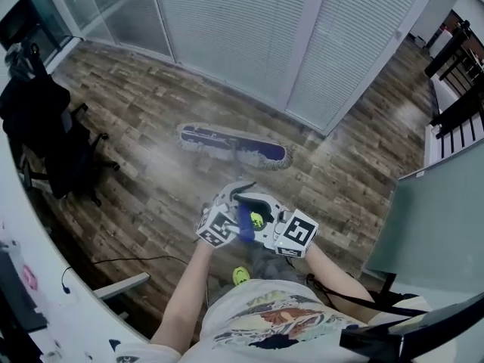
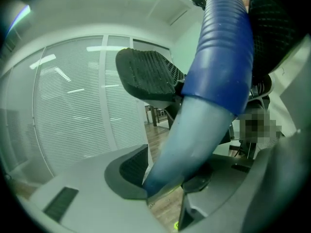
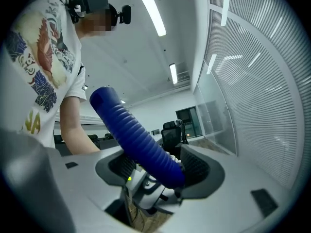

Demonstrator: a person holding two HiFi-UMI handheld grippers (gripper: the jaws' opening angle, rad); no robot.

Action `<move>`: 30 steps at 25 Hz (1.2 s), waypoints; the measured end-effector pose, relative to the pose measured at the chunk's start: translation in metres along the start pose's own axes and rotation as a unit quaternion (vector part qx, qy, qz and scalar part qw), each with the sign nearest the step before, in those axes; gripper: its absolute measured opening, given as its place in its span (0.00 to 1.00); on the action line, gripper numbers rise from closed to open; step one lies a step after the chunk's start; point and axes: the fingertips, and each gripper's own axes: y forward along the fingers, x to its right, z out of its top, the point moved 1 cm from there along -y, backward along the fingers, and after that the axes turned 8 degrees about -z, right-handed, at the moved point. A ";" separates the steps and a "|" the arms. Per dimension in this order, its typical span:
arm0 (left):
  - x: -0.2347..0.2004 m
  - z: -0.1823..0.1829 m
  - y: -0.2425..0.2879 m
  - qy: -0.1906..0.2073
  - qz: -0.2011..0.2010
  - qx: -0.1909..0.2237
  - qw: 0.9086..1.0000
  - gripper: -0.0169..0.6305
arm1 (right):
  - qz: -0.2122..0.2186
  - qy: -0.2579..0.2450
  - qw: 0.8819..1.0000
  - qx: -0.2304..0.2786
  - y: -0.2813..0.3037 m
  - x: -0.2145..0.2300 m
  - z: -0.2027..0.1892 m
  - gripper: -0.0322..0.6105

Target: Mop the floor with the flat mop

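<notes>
The flat mop's head [image 1: 234, 145], purple with a pale fringe, lies flat on the wood floor in front of me. Its handle [image 1: 243, 219] rises back to my hands, blurred along the pole. My left gripper [image 1: 224, 216] is shut on the pale pole [image 2: 192, 135] just under the blue ribbed grip [image 2: 224, 57], with a jaw on each side. My right gripper [image 1: 290, 233] is shut on the same ribbed grip [image 3: 138, 137], which slants up to the left between its jaws. Both grippers sit side by side at waist height, and the left gripper [image 2: 167, 178] and right gripper [image 3: 160, 171] face each other.
A black office chair [image 1: 47, 131] stands at the left beside a white desk [image 1: 53, 278]. A glass wall with shut blinds [image 1: 249, 36] runs behind the mop. A grey-green partition [image 1: 439, 218] stands at the right. A thin cable [image 1: 128, 261] lies on the floor.
</notes>
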 end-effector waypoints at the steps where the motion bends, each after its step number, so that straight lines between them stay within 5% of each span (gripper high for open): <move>1: 0.025 0.000 -0.013 -0.001 0.002 0.000 1.000 0.20 | 0.003 -0.001 1.000 0.001 -0.008 -0.027 -0.004 0.45; 7: 0.158 0.009 -0.078 -0.020 0.016 0.000 1.000 0.20 | 0.033 -0.013 0.999 -0.001 -0.052 -0.167 -0.021 0.46; 12: 0.209 0.014 -0.110 -0.028 0.025 -0.007 0.999 0.20 | 0.049 -0.003 0.999 -0.010 -0.066 -0.227 -0.022 0.47; 19: 0.209 0.016 -0.085 0.000 -0.007 -0.026 1.000 0.20 | 0.019 0.022 1.000 0.008 -0.084 -0.204 -0.024 0.47; 24: 0.188 0.019 -0.076 0.020 -0.001 -0.036 0.999 0.20 | 0.045 -0.025 0.998 0.044 -0.077 -0.184 -0.009 0.46; 30: 0.130 0.012 -0.051 0.025 0.008 -0.049 0.998 0.19 | 0.065 -0.019 0.996 0.053 -0.057 -0.126 0.002 0.47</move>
